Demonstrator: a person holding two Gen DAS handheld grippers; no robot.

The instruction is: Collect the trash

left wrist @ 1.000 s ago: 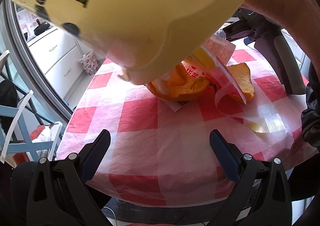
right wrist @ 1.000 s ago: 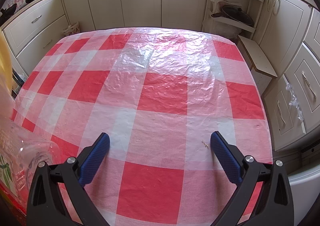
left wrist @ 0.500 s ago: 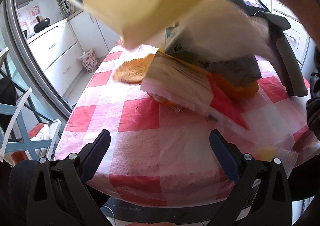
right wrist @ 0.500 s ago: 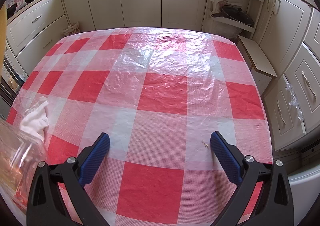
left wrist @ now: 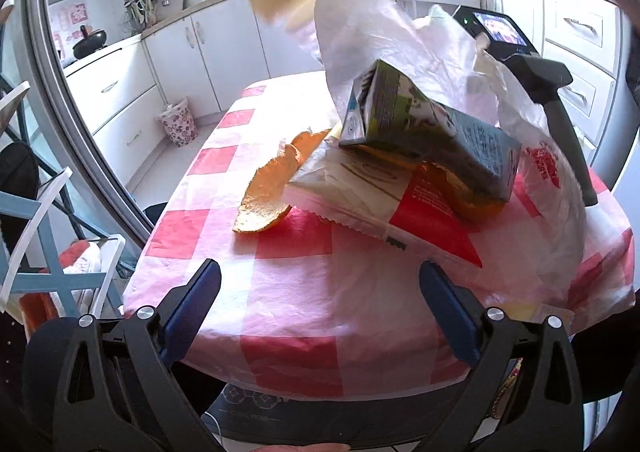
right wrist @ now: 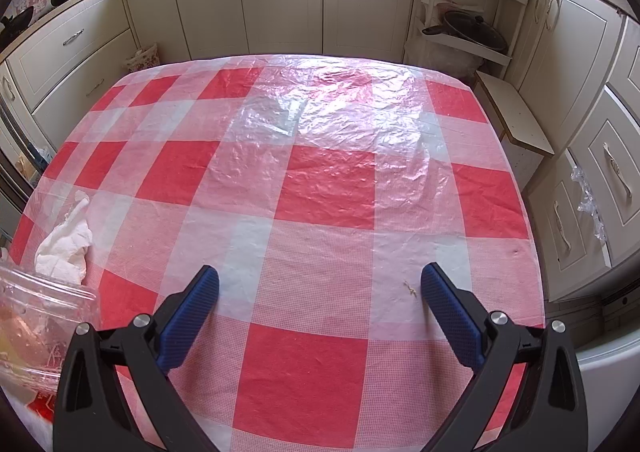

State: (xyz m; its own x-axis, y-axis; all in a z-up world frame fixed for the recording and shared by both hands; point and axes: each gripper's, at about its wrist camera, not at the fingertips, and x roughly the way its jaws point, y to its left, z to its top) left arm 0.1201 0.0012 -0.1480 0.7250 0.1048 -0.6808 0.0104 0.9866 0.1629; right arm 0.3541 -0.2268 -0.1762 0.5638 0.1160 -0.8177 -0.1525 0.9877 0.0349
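Jaws apart on both grippers, empty; carton [left wrist: 432,132], wrapper [left wrist: 380,200], orange peel [left wrist: 272,188] heaped on checked tablecloth [right wrist: 320,212].

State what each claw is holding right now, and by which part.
Nothing. The left claw and right claw are both open and empty above the checked tablecloth; the trash pile lies untouched.

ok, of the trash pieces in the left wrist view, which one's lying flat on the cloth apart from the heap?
The orange peel, left of the heap. The green carton and red-white wrapper are stacked together.
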